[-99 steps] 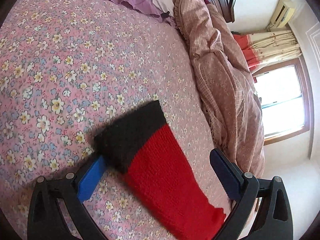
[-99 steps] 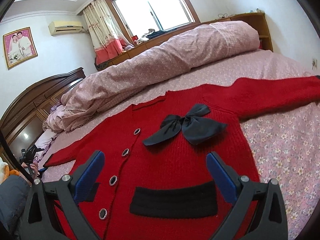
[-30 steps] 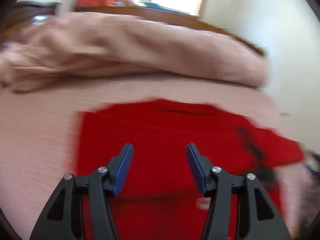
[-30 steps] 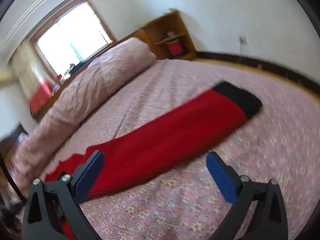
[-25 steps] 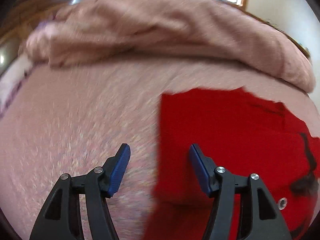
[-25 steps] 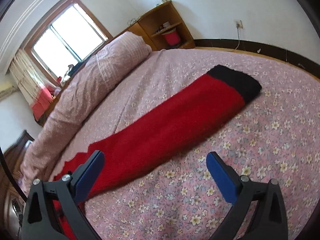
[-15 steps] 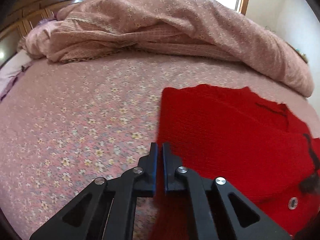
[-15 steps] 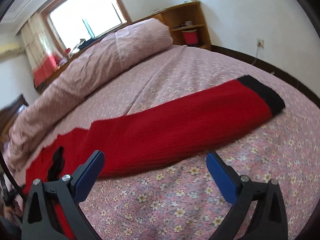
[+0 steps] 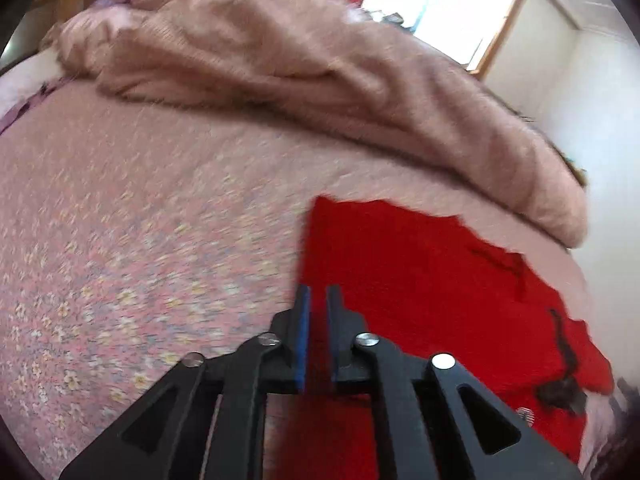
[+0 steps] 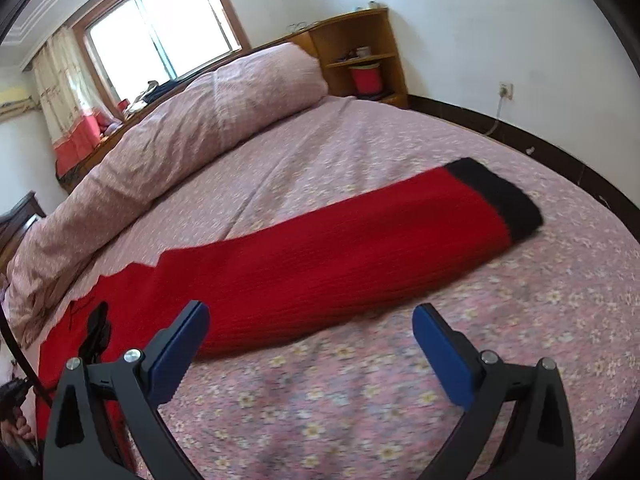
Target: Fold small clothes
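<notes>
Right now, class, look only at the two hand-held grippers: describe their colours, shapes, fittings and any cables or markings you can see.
The left gripper and the right gripper look alike: matte black plastic frames with triangular cut-outs and round silver screw heads at the joints. Each finger ends in a flat rectangular blue pad. No printed markings show, and no cables on the grippers themselves. The person's hands and sleeves are out of view.

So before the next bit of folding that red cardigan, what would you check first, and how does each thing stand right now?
1. Left gripper pinching the red knitted cardigan's folded edge: ok, red cloth shows between the pads.
2. Right gripper open: ok.
3. Right gripper holding nothing: ok.
4. Long red sleeve with black cuff lying flat on the floral pink bedsheet: ok.
5. Left view sharp enough to judge grip depth: cannot tell, blurred.
</notes>
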Tool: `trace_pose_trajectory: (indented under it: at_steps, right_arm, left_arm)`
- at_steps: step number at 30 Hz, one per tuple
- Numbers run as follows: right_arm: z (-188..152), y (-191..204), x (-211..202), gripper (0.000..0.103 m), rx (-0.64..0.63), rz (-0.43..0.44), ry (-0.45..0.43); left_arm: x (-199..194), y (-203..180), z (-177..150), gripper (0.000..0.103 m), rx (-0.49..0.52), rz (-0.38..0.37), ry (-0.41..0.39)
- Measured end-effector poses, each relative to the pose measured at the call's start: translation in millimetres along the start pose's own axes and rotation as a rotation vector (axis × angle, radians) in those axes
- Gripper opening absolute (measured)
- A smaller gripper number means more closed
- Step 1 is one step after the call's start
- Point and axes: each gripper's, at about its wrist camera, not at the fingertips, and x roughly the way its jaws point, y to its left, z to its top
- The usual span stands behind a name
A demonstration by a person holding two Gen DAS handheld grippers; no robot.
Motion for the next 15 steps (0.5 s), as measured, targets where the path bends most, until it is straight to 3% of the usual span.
trace_pose_trajectory:
  at_steps: [2, 3, 7, 15]
  right_arm:
    - [0, -11, 1, 0.103, 0.058, 0.040, 0.014]
    - [0, -15, 3, 0.103, 0.090, 0.072, 0.035]
    - [-3, -13, 13, 0.101, 0.103, 0.061, 0.095]
    - [-6, -5, 18, 0.100, 0.068, 0.026, 0.116]
  left_arm:
    - [-3, -17, 0, 0.004, 0.050, -0.070, -0.001]
    - [1, -26, -1, 0.002, 0.087, -0.058, 0.002]
    - [32, -21, -7, 0.000, 0.085, 0.025, 0.096]
    - [31, -11, -15, 0.000, 0.068, 0.223, 0.043]
